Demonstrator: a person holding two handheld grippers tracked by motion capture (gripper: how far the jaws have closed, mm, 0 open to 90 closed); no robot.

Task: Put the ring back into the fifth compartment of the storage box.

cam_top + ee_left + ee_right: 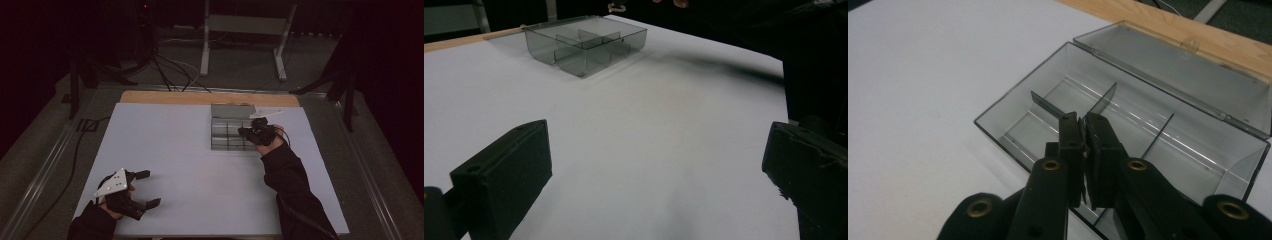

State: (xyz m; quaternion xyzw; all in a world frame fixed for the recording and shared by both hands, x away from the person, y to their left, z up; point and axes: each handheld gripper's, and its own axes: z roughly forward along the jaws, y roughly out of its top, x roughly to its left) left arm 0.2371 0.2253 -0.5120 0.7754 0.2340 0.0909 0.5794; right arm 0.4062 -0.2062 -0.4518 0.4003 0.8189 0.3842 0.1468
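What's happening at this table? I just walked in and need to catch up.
A person works with a hand-held gripper in each hand. The right hand-held gripper is shut on a thin divider inside a clear compartment box, whose lid lies open toward the far edge. The left hand-held gripper rests open on the white table, well away from the box.

Clear grey compartment box (1148, 130), lid open, dividers upright, table's far side.
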